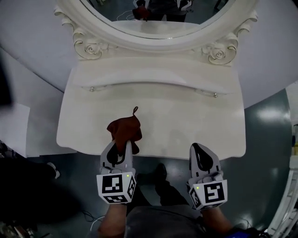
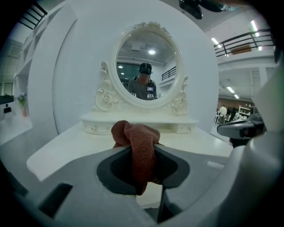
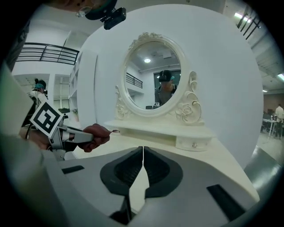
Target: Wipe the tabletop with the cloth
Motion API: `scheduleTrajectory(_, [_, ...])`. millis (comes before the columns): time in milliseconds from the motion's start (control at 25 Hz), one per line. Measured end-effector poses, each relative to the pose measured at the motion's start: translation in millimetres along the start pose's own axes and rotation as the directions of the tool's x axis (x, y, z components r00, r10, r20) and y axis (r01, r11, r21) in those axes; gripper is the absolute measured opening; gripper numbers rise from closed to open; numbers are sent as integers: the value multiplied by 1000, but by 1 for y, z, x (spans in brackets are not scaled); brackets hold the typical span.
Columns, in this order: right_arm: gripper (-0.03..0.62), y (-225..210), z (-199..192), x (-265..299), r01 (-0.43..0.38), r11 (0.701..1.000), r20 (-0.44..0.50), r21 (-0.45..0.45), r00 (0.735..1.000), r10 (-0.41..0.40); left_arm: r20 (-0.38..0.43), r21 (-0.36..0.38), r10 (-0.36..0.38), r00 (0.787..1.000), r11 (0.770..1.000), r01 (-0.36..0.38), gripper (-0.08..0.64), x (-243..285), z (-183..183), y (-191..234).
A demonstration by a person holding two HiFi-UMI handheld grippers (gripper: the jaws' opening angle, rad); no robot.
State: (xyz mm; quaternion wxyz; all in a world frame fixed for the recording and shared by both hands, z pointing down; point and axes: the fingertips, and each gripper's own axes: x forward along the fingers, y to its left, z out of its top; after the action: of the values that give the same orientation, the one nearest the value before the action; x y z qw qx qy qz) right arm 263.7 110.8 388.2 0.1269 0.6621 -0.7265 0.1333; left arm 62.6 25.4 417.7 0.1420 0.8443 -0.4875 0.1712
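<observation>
A bunched dark red cloth [image 1: 125, 129] rests on the white dressing tabletop [image 1: 186, 121] near its front left edge. My left gripper [image 1: 120, 149] is shut on the cloth, which fills the gap between the jaws in the left gripper view as the cloth [image 2: 141, 146] hanging down. My right gripper [image 1: 201, 152] sits at the front right edge of the tabletop, shut, with nothing between its jaws [image 3: 143, 155]. In the right gripper view the cloth [image 3: 95, 135] and the left gripper [image 3: 71, 136] show at the left.
An oval mirror [image 1: 163, 14] in an ornate white frame stands at the back above a low shelf with small drawers [image 1: 153, 83]. A curved white wall [image 1: 28, 56] runs behind. A pale block [image 1: 14, 130] stands left of the table; dark floor [image 1: 265, 139] lies right.
</observation>
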Motion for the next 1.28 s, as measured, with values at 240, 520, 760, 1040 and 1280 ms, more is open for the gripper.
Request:
scheduleTrajectory(240, [15, -8, -22, -4, 17, 1000, -41, 0, 999, -16, -34, 33, -12, 999, 999, 13, 101, 18, -39, -15])
scheduleTrajectory(520, [15, -3, -34, 0, 1, 1000, -69, 8, 998, 0, -95, 32, -14, 995, 999, 17, 101, 29, -73, -17])
scheduleTrajectory(760, [15, 5, -44, 4, -10, 1000, -92, -3, 996, 10, -113, 54, -10, 994, 998, 16, 100, 37, -87, -12])
scheduleTrajectory(1040, [15, 19, -44, 11, -28, 1000, -106, -13, 994, 26, -117, 56, -8, 993, 998, 15, 98, 35, -90, 0])
scheduleTrajectory(1280, [15, 42, -40, 21, -52, 999, -115, -17, 992, 50, -120, 28, 22, 993, 999, -19, 97, 29, -90, 28])
